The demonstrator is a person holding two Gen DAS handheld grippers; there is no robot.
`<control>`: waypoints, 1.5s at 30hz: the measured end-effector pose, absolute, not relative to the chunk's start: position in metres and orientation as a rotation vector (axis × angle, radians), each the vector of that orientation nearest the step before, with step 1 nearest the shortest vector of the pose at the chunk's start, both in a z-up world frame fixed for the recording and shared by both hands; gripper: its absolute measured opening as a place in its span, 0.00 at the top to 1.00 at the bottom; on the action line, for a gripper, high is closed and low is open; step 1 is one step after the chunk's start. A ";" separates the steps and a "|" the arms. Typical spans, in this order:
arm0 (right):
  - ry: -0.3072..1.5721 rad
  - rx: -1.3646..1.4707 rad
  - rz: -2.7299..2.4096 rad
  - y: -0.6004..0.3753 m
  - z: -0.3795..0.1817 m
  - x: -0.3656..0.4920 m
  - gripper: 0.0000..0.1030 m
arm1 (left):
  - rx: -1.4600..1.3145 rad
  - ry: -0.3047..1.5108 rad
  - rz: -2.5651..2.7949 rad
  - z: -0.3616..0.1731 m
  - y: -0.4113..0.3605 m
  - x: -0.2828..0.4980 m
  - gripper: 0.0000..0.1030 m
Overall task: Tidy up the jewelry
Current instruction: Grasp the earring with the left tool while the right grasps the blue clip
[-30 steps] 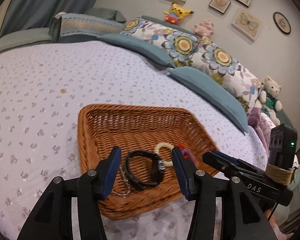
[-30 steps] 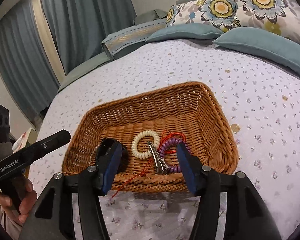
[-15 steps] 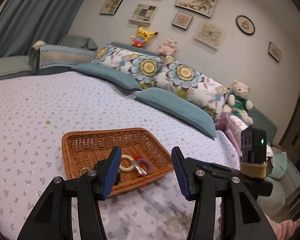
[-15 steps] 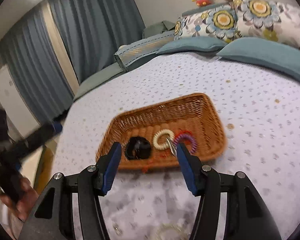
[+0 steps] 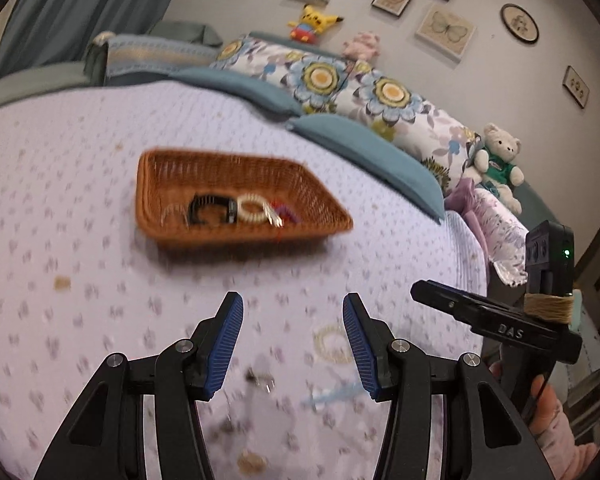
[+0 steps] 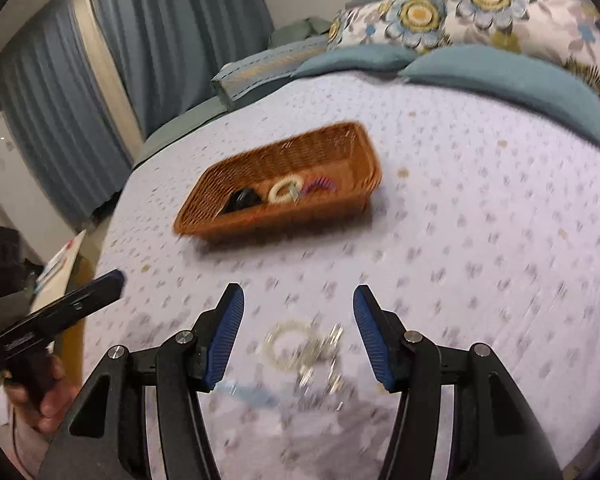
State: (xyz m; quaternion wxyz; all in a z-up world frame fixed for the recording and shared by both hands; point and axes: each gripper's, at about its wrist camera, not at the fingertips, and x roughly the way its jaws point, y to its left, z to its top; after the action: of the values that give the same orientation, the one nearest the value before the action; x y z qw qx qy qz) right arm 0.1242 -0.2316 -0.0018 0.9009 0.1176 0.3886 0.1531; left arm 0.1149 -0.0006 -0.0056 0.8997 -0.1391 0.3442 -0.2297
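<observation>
A brown wicker basket (image 5: 172, 172) (image 6: 332, 148) rests on the bed and holds a black watch (image 5: 212, 210) (image 6: 242, 200), a cream coil band (image 5: 252, 210) (image 6: 286, 192) and a purple coil band (image 6: 320, 187). Nearer me, loose jewelry lies blurred on the quilt: a pale bead bracelet (image 5: 332, 344) (image 6: 288, 346), small silver pieces (image 6: 320, 376) (image 5: 262, 378) and a light blue strip (image 5: 332, 394) (image 6: 248, 394). My left gripper (image 5: 293, 344) is open and empty above the quilt. My right gripper (image 6: 299, 340) is open over the bracelet, touching nothing.
Teal and floral pillows (image 5: 380, 92) line the head of the bed, with plush toys (image 5: 498, 160) at the right. Blue curtains (image 6: 120, 60) hang at the left. The quilt (image 6: 480, 220) spreads wide around the basket. Each view shows the other gripper in a hand (image 5: 496, 328) (image 6: 48, 320).
Both grippers have pulled back from over the basket toward the near side of the bed. The basket now sits farther away, and loose jewelry on the quilt has come into view.
</observation>
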 end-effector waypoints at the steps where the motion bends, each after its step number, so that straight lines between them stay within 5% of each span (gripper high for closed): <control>1: 0.814 0.235 0.325 -0.229 -0.004 0.120 0.41 | -0.292 0.724 -0.472 -0.009 -0.001 0.113 0.48; 15: 0.964 0.084 0.484 -0.172 -0.046 0.101 0.41 | -0.294 0.935 -0.414 -0.076 -0.015 0.122 0.55; 39: 1.014 -0.097 0.562 -0.133 -0.062 0.097 0.42 | -0.180 0.971 -0.379 -0.091 -0.043 0.143 0.56; 43: 1.017 -0.064 0.536 -0.140 -0.065 0.106 0.50 | -0.185 0.970 -0.377 -0.092 -0.042 0.144 0.56; 45: 1.014 -0.079 0.537 -0.136 -0.066 0.107 0.62 | -0.180 0.969 -0.374 -0.092 -0.042 0.143 0.58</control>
State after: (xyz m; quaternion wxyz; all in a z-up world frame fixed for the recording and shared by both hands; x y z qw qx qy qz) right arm 0.1069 -0.1364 -0.0664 0.8392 -0.0376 0.4795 0.2539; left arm 0.1426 -0.0415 -0.0918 0.8642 -0.0860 0.4625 -0.1787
